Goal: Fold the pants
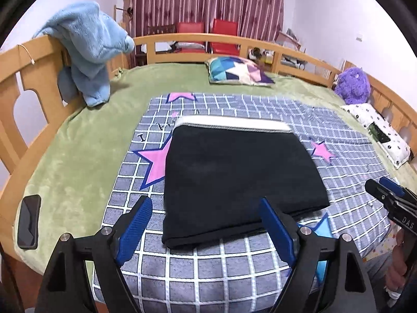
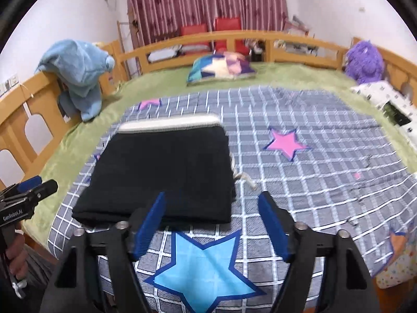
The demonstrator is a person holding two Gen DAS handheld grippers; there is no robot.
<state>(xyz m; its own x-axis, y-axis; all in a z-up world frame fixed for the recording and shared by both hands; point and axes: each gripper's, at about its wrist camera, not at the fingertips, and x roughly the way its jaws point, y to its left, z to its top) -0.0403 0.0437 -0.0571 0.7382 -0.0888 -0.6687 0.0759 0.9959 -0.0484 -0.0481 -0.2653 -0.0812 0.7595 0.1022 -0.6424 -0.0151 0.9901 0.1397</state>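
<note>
The black pants [image 1: 234, 177] lie folded into a neat rectangle on the grid-patterned quilt [image 1: 234, 260], white waistband [image 1: 232, 123] at the far edge, and I'll place everything off them. My left hand-held gripper [image 1: 206, 224] hangs above their near edge, blue pads spread wide with nothing between them, clear of the cloth. My right hand-held gripper [image 2: 211, 221] hovers off the near right corner of the pants, jaws just as wide and empty too, with the big light-blue star [image 2: 206, 268] printed on the quilt right below it. A pale cord [image 2: 246, 178] pokes out from the right side of the pants; the right view is smeared there, so it may be a drawstring, I can't say for sure. Beyond the pants, a patchwork pillow [image 1: 239, 71] sits on the green blanket [image 1: 75, 156] near the wooden rail [image 1: 182, 39]. Left of the pants, a dark phone [image 1: 28, 221] lies on the blanket's edge, and a blue plush garment [image 1: 88, 52] drapes over the rail. Far right of the pants, a purple plush toy [image 1: 353, 84] rests by a white spotted pillow [image 1: 378, 130].
</note>
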